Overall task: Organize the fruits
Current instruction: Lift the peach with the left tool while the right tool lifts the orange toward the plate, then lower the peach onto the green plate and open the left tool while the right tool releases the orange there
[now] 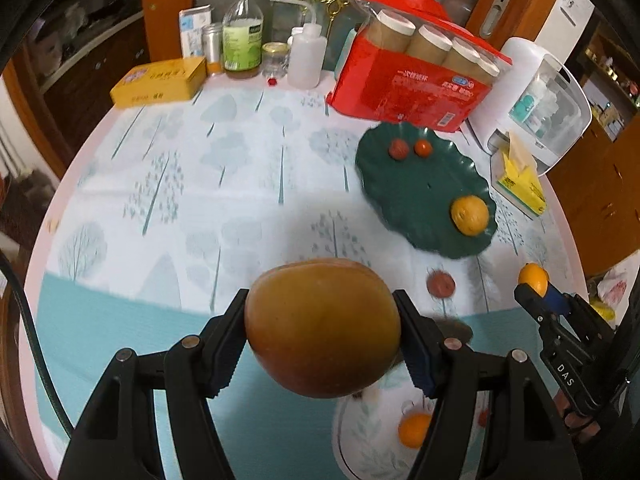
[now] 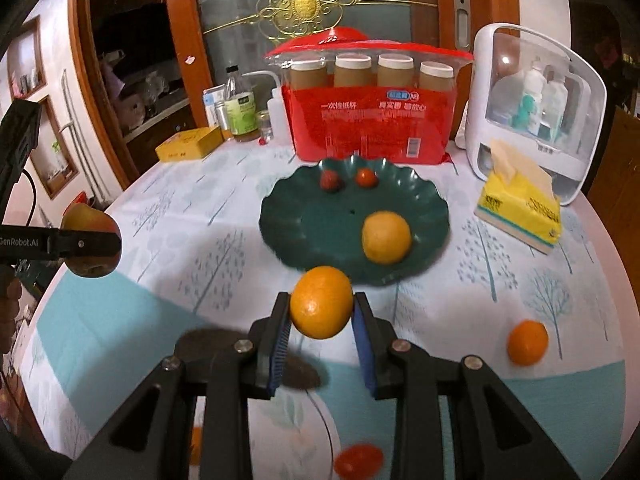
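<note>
My left gripper (image 1: 320, 302) is shut on a large yellow-red apple (image 1: 322, 328), held above the table. My right gripper (image 2: 321, 300) is shut on an orange (image 2: 322, 302) just short of the dark green plate (image 2: 312, 224). That plate carries another orange (image 2: 386, 237) and two small red fruits (image 2: 330, 180) (image 2: 366, 178). A loose orange (image 2: 528, 342) lies on the cloth to the right. A small red fruit (image 1: 441, 283) lies near the green plate (image 1: 416, 196). Below the grippers, a pale patterned plate (image 1: 352, 432) holds an orange (image 1: 414, 428).
Along the table's back stand a red pack of paper cups (image 2: 372, 124), a white storage box (image 2: 536, 112), a yellow tissue pack (image 2: 520, 208), a yellow box (image 2: 188, 144) and several bottles (image 1: 242, 36). A red fruit (image 2: 358, 464) lies at the near edge.
</note>
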`<state>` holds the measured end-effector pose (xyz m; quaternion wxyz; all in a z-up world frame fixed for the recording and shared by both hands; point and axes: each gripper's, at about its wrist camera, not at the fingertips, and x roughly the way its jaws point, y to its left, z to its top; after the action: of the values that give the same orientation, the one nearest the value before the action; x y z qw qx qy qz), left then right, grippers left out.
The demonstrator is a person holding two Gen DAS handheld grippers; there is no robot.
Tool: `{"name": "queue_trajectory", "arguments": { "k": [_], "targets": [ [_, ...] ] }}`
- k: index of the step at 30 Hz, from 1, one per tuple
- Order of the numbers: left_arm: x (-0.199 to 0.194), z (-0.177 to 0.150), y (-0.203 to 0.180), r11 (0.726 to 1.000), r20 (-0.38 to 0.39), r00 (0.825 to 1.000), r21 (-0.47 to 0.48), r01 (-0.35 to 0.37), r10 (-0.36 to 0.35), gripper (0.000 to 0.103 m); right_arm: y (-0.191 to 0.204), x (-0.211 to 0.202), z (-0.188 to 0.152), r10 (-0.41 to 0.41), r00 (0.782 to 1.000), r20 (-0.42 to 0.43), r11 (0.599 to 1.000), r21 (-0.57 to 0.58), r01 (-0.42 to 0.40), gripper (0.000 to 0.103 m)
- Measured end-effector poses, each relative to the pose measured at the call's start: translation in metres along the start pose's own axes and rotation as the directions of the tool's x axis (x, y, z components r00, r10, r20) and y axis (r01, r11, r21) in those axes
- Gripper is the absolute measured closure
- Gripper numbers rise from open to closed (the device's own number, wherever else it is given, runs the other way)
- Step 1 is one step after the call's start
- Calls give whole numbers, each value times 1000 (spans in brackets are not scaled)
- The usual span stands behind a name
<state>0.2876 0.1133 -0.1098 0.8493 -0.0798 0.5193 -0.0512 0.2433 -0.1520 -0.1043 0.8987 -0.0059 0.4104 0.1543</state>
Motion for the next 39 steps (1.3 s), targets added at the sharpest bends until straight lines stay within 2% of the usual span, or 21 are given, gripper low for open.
{"name": "queue_trajectory", "arguments": {
  "k": [7, 15, 19, 25, 33, 39],
  "targets": [
    [20, 48, -9, 997, 31, 998, 68, 43, -46, 36, -2, 33, 24, -33, 999, 11, 998, 49, 32, 72],
    [47, 86, -42, 986, 49, 992, 129, 109, -116, 36, -9, 63, 36, -41, 999, -1, 996, 82, 41, 72],
    [67, 91, -56, 979, 21, 986, 123, 162, -166, 36, -11, 73, 35, -22, 1000, -13, 994, 104, 23, 72],
    [97, 88, -75, 969, -33, 980, 148, 198, -195, 36, -13, 89, 29, 15, 999, -36, 993, 118, -10, 72],
    [123, 85, -88, 963, -87, 979, 187, 196, -182, 35, -16, 104, 24, 29, 998, -52, 993, 119, -22, 72],
    [129, 85, -88, 964, -91, 982, 193, 182, -167, 34, -21, 111, 24, 33, 997, -65, 989, 149, -24, 72]
  ]
}}
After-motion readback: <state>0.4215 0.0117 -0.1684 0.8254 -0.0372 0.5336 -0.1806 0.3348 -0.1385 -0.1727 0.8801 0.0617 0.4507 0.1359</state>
